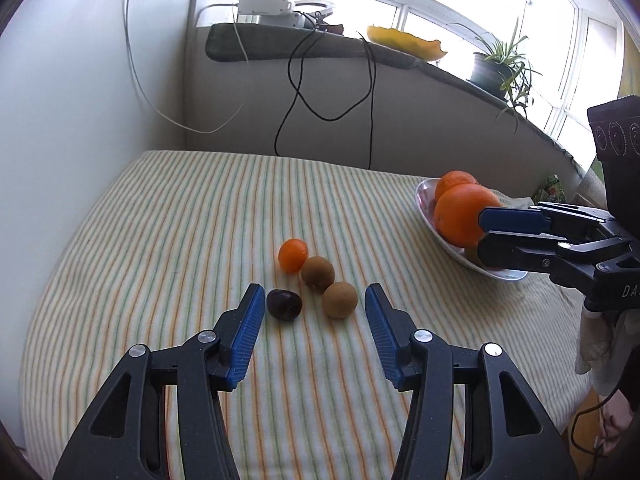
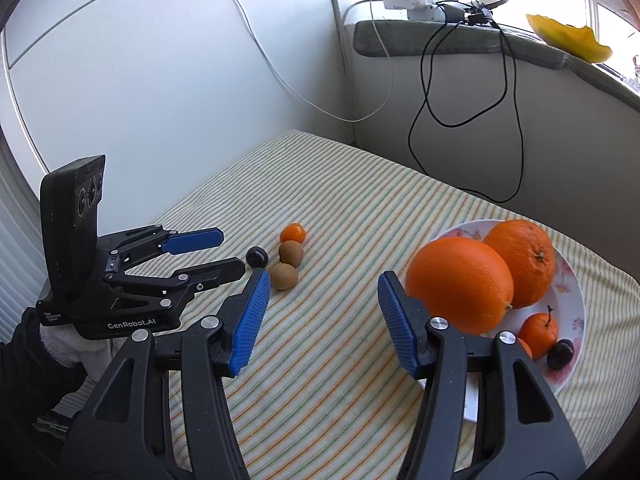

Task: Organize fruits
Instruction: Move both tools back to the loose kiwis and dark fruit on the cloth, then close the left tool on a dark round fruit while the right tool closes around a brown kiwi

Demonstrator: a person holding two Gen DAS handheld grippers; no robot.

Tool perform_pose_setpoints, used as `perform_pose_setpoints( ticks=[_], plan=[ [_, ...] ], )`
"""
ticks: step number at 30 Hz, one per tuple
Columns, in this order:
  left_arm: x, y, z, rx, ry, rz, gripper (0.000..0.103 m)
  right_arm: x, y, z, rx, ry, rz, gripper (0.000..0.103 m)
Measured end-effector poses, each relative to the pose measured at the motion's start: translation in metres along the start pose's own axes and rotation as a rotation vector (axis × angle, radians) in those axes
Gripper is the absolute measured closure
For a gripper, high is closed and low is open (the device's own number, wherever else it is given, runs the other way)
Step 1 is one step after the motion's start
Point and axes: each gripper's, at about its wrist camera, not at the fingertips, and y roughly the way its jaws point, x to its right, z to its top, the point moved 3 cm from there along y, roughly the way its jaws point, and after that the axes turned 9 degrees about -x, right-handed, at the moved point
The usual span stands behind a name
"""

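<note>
While jaws gape, plate (image 2: pixel 576 304) hugs cloth edge.

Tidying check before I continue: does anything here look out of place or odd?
Four small fruits lie loose on the striped cloth, off the plate: a small orange fruit, two brown ones and a dark one. Nothing looks spilled or damaged.

A striped cloth (image 1: pixel 200 240) covers the surface. On the window ledge (image 1: pixel 400 56) stand a potted plant (image 1: pixel 494 64) and a white device (image 1: pixel 268 6); black cables (image 2: pixel 472 80) hang down.
</note>
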Motion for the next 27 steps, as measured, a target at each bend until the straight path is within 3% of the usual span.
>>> perform_pose_setpoints(
  ticks=[14,27],
  plan=[
    [-0.023,0.023,-0.001,-0.076,-0.026,-0.045,0.066,-0.027,0.063,-0.005,-0.133,-0.082,0.026,0.063],
    [-0.029,0.030,-0.002,-0.103,-0.032,-0.058,0.067,-0.034,0.096,-0.001,-0.176,-0.129,-0.003,0.065]
  ],
)
